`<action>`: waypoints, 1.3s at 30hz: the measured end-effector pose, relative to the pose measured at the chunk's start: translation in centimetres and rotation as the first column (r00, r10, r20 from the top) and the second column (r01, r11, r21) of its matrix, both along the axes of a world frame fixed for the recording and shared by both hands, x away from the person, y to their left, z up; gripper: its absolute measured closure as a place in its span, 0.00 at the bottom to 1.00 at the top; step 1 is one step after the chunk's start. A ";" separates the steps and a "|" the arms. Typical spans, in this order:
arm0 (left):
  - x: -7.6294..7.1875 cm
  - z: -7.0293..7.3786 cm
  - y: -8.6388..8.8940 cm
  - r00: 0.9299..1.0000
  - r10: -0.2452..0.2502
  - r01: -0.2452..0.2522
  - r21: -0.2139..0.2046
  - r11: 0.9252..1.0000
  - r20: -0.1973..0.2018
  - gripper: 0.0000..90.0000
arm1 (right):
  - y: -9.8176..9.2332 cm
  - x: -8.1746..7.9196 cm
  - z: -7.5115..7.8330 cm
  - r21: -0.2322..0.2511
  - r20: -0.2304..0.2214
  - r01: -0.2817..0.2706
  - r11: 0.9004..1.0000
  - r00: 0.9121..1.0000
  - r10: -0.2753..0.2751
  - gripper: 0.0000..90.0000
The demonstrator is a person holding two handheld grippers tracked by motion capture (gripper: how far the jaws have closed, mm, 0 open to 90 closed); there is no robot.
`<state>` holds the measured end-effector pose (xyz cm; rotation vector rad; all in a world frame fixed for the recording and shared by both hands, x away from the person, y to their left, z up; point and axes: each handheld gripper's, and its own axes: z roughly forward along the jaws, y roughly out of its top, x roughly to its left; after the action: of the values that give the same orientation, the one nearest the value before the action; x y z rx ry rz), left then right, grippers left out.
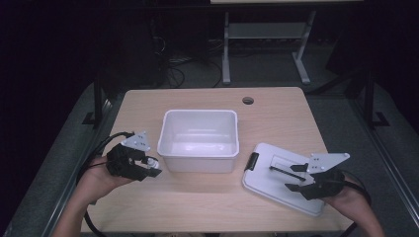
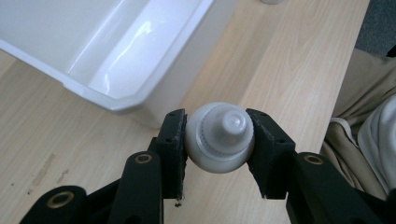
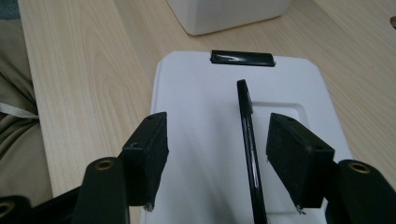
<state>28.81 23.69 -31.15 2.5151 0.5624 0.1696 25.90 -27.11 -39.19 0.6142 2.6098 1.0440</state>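
A small white bottle with a ribbed screw cap (image 2: 219,137) is pinched between the pads of my left gripper (image 2: 218,140), cap end toward the camera. In the high view that left gripper (image 1: 149,168) hovers just left of the white plastic bin (image 1: 197,164), holding the bottle (image 1: 151,162) above the table. The bin's wall (image 2: 159,88) lies just beyond the held bottle. My right gripper (image 1: 293,177) stands open over a white lid (image 1: 267,185) at the right. The lid's thin black handle (image 3: 247,140) runs between the jaws, nearer the right one, without being touched.
A black latch (image 3: 241,58) sits on the lid's far edge, with the bin's corner (image 3: 224,14) beyond it. The wooden table (image 1: 197,207) has a cable hole (image 1: 248,100) at the back. Grey desk legs (image 1: 226,54) stand behind the table on a dark floor.
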 end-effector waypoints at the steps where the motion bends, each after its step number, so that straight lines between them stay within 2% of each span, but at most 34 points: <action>1: 0.0 0.0 0.0 1.000 0.000 0.000 0.000 1.000 0.000 0.66 | 0.0 0.0 0.0 -0.001 0.001 -0.001 1.000 1.000 0.001 0.42; 11: 1.4 1.4 -0.5 1.000 0.002 -0.001 -0.017 1.000 0.007 0.66 | -0.4 -0.1 0.0 0.000 -0.002 0.008 1.000 1.000 -0.008 0.42; 34: 3.3 3.1 -0.9 1.000 0.011 -0.011 -0.012 1.000 0.021 0.66 | -0.6 0.1 0.1 -0.009 -0.012 0.014 1.000 1.000 -0.014 0.42; 39: 4.2 3.7 -1.3 0.999 0.020 -0.020 -0.013 1.000 0.027 0.66 | -0.7 0.2 0.2 -0.010 -0.002 0.011 1.000 1.000 -0.011 0.42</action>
<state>33.06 22.40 -27.43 2.4916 0.5759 0.2060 26.11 -27.77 -39.01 0.6265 2.6085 1.0272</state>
